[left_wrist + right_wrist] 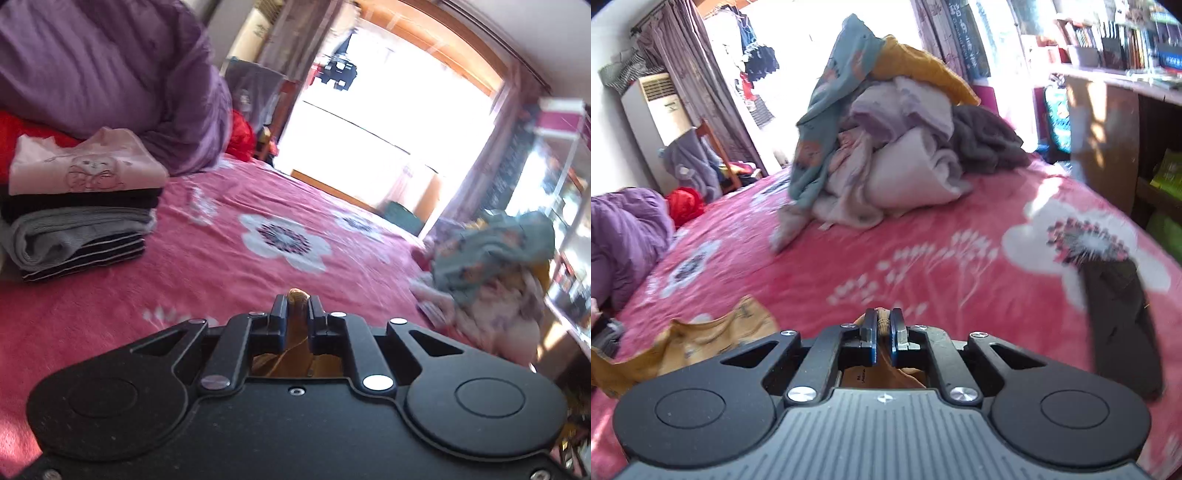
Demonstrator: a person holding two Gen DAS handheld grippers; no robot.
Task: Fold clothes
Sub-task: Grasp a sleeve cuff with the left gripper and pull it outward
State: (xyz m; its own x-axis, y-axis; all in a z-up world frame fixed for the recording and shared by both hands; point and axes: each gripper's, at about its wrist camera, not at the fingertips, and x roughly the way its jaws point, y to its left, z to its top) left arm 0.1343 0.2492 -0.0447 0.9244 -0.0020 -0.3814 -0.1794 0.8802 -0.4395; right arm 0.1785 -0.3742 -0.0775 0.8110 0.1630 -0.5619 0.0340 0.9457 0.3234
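My left gripper (297, 308) is shut on a fold of a mustard-yellow garment (295, 343) that hangs under it above the pink flowered bed (221, 266). My right gripper (882, 326) is shut on another part of the same yellow garment (690, 347), whose loose cloth spreads to its left over the bed (923, 258). A stack of folded clothes (81, 206) with a pink printed top uppermost sits at the left. A heap of unfolded clothes (882, 144) lies at the far side of the bed; it also shows in the left wrist view (491, 266).
A purple quilt (110, 74) and red cloth (240, 136) lie behind the folded stack. A dark flat object (1123, 325) lies on the bed at the right. A bookshelf and desk (1115, 74) stand beside the bed. A bright window (388, 122) is beyond.
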